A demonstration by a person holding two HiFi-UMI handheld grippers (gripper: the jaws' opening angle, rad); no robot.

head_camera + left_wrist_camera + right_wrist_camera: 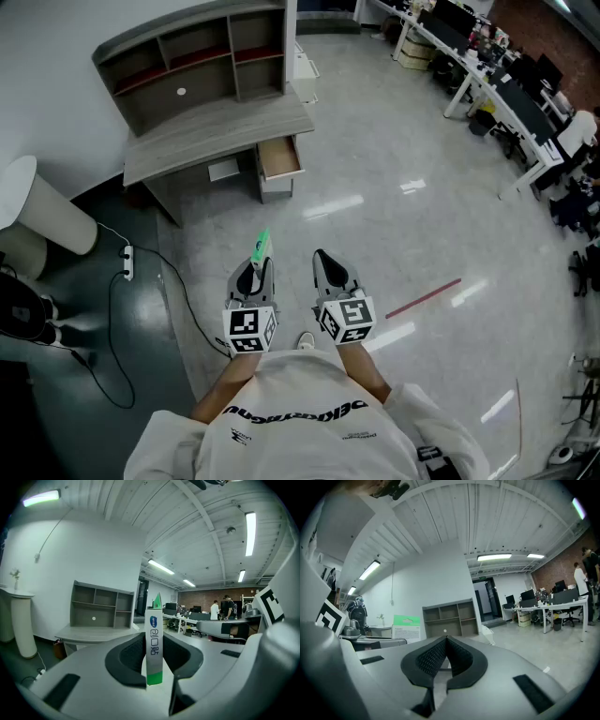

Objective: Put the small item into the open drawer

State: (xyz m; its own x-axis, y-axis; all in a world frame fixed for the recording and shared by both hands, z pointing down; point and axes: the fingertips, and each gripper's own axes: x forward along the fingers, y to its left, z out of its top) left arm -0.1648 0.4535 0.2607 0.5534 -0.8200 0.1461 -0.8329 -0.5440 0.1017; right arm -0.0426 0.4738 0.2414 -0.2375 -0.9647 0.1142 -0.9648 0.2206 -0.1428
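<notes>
1 box point(153, 644) clamped in left gripper point(256, 269) jaws, long axis pointing forward; right gripper point(445, 641) jaws together.

Right tool point(446, 640), jaws together

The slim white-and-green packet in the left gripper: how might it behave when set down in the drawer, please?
The packet stands straight above the left gripper unsupported, so it is probably stiff and light. Its narrow end suggests it would tip if stood upright. Its smooth printed face could slip in a loose grip.
</notes>
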